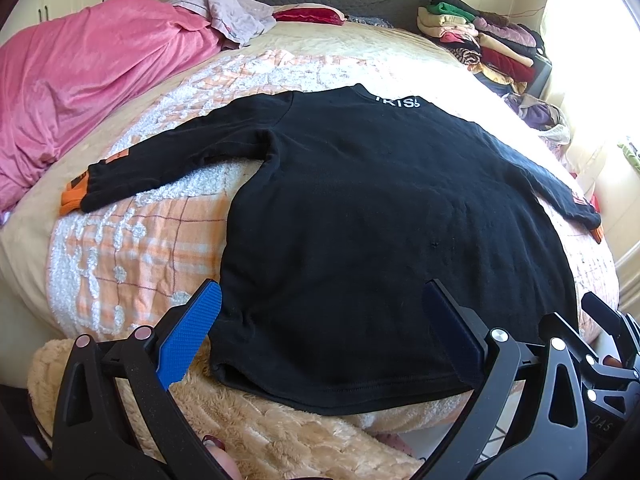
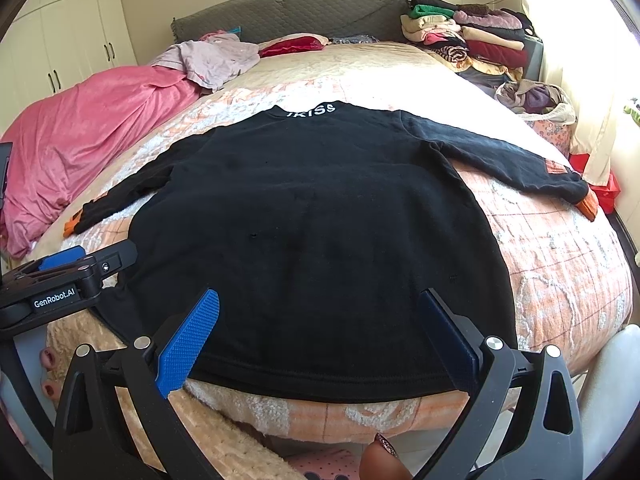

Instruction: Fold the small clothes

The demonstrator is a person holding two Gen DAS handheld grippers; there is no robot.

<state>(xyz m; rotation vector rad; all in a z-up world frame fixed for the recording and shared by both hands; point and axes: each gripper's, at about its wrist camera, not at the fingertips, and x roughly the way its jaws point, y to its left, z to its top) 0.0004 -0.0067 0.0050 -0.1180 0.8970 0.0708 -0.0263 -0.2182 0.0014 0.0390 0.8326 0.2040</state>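
A small black long-sleeved top (image 1: 360, 208) (image 2: 312, 232) lies flat on the bed, back up, with both sleeves spread out and orange cuffs (image 1: 71, 200) (image 2: 588, 205) at the ends. White lettering (image 2: 312, 110) marks its collar at the far side. My left gripper (image 1: 320, 304) hovers open over the hem's left part, holding nothing. My right gripper (image 2: 320, 308) stands open above the middle of the hem, also holding nothing. The left gripper (image 2: 80, 270) shows at the left edge of the right wrist view, beside the hem's left corner.
The bed carries a peach checked quilt (image 1: 132, 252). A pink blanket (image 1: 80, 92) and a pale garment (image 1: 236, 12) lie at the far left. Stacked folded clothes (image 1: 480, 36) sit at the far right, by the grey headboard (image 2: 280, 8). A fluffy beige throw (image 1: 256, 428) drapes the near edge.
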